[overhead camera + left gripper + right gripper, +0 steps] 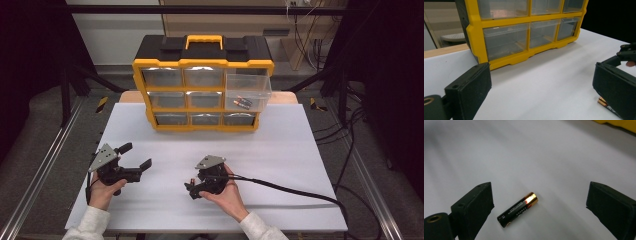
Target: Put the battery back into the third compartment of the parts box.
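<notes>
Right gripper point(539, 202) jaws wide, nothing grasped; battery point(517, 209) lower centre between them: black body, gold end, lying flat on table point(529, 152). Left gripper point(136, 161) released.

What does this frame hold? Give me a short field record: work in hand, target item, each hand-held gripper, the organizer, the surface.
work in hand: picking a battery off the table
target item: battery, lying flat on the table between the right jaws, untouched
right hand-held gripper: open, jaws either side of the battery
left hand-held gripper: open, holding nothing
organizer: yellow drawer cabinet; open drawer holds batteries
surface: white table
</notes>
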